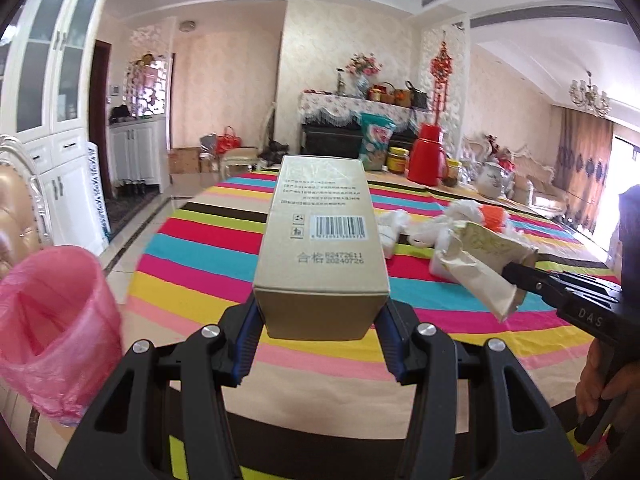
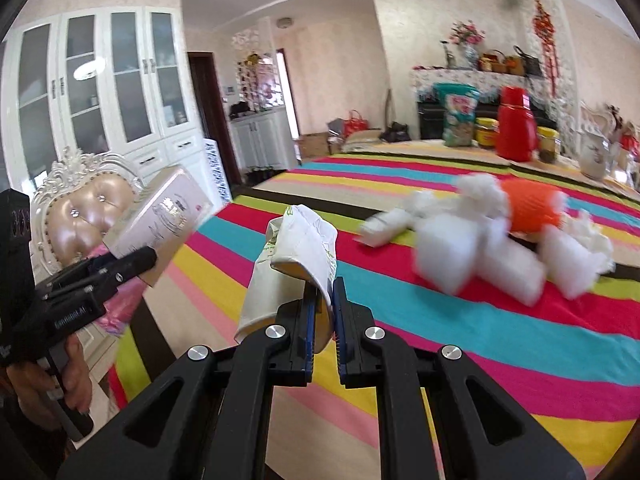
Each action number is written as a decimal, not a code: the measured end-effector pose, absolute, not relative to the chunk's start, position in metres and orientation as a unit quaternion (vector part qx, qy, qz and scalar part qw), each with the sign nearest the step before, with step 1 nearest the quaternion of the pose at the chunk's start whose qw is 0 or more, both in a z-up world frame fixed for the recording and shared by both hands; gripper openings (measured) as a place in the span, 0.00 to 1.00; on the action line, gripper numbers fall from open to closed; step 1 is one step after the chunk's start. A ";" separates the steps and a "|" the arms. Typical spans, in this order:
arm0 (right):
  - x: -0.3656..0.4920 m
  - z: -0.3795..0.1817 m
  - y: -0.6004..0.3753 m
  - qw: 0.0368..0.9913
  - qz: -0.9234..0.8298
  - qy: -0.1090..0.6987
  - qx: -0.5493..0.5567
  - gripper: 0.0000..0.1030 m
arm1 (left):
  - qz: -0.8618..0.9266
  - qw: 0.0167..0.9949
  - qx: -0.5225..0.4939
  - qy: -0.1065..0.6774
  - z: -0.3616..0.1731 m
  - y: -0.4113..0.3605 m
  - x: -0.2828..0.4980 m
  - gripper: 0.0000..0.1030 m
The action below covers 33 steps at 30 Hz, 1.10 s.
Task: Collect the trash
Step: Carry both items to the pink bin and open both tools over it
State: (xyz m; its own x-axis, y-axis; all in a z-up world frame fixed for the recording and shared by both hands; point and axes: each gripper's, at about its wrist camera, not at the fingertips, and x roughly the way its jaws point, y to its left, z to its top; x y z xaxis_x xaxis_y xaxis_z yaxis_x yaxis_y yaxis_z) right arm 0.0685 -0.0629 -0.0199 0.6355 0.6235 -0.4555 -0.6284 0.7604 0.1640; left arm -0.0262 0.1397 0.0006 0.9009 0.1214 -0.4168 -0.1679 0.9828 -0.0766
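Two grippers observed above the striped table: left gripper jaws clamp one cardboard box, right gripper jaws pinch one crumpled paper bag; one pink-lined bin near left; white scraps far right.

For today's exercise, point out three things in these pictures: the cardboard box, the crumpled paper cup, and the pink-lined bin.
cardboard box [image 1: 324, 236], left wrist view, on its barcode face.
crumpled paper cup [image 2: 296, 252], right wrist view, on its creased side.
pink-lined bin [image 1: 60, 328], left wrist view, on the pink liner.
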 end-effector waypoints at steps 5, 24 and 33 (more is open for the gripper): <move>0.059 -0.016 -0.001 0.890 0.390 0.235 -0.028 0.10 | 0.106 0.972 -0.063 0.199 0.002 0.167 -0.045 0.48; 0.034 0.002 0.202 0.807 0.548 0.207 -0.073 0.10 | 0.290 0.934 -0.098 0.186 0.010 0.336 -0.134 0.48; 0.040 -0.014 0.277 0.779 0.577 0.234 -0.072 0.11 | 0.328 0.914 -0.117 0.208 -0.015 0.403 -0.137 0.49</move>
State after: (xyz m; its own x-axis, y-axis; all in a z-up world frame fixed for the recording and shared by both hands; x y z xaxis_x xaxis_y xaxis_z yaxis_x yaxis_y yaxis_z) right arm 0.0396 0.2772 -0.0145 0.2234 0.8653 -0.4487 -0.9332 0.3228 0.1580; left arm -0.1367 0.4030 -0.0150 0.6978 0.5510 -0.4576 -0.6487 0.7571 -0.0775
